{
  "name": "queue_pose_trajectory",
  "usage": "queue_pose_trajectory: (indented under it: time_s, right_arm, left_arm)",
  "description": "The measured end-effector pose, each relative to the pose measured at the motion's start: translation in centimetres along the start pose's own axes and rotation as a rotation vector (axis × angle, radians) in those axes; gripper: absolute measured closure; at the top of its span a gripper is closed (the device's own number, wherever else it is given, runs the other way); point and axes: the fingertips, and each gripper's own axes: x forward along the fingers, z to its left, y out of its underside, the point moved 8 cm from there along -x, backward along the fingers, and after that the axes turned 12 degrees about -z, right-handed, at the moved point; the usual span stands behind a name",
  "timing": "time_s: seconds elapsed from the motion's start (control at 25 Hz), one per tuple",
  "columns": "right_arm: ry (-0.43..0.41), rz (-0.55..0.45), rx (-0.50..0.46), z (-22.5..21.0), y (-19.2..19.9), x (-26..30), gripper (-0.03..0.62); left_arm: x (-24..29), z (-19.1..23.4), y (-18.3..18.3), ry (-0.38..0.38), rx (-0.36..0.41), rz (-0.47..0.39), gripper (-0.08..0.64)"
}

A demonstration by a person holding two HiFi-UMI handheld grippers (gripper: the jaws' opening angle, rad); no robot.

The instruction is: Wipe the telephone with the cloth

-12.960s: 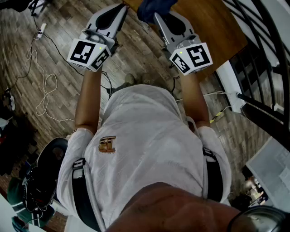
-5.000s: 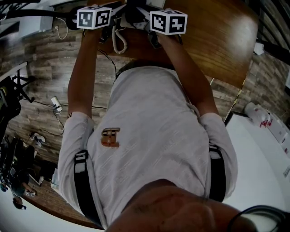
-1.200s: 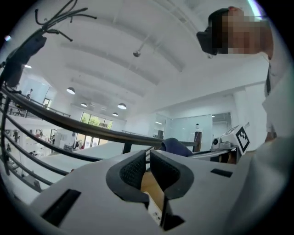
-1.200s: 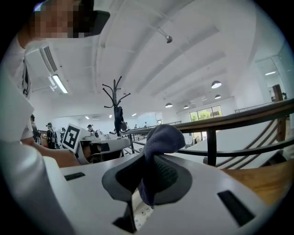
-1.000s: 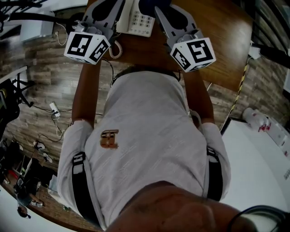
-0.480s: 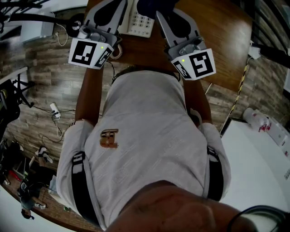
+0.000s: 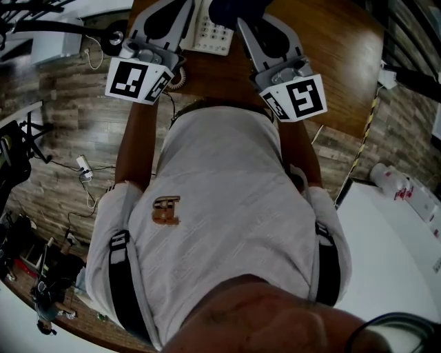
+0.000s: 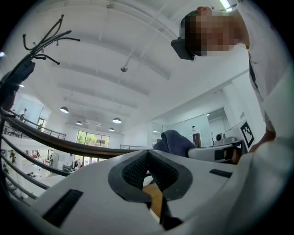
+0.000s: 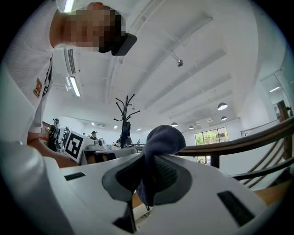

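A white telephone (image 7: 210, 31) with a coiled cord (image 7: 180, 77) lies on the wooden table (image 7: 331, 62) at the top of the head view, between my two grippers. My left gripper (image 7: 165, 17) is at the phone's left side. In the left gripper view its jaws (image 8: 148, 153) are shut with nothing between them. My right gripper (image 7: 258, 27) is at the phone's right side, shut on a dark blue cloth (image 9: 161, 137). The cloth (image 7: 234, 8) bunches above the pads and hangs over the phone's far end. Both grippers' tips reach the head view's top edge.
The person's torso fills the middle of the head view, up against the table's near edge. Cables (image 7: 83, 165) lie on the wood floor at left. A white counter (image 7: 400, 227) stands at lower right. A coat stand (image 9: 125, 114) and a railing (image 9: 239, 140) show beyond the right gripper.
Thirteen seconds ago both grippers hung over the floor by the table's edge, the cloth in the right one; five seconds ago they were at the phone. Over the last second they barely shifted.
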Motion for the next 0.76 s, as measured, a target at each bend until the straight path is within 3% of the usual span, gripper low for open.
queue_pose_trajectory:
  time_s: [0.76]
  right_arm:
    - [-0.003, 0.002, -0.004, 0.70, -0.26, -0.96, 0.532]
  left_arm:
    - [-1.03, -0.76, -0.65, 0.000, 0.010, -0.006, 0.541]
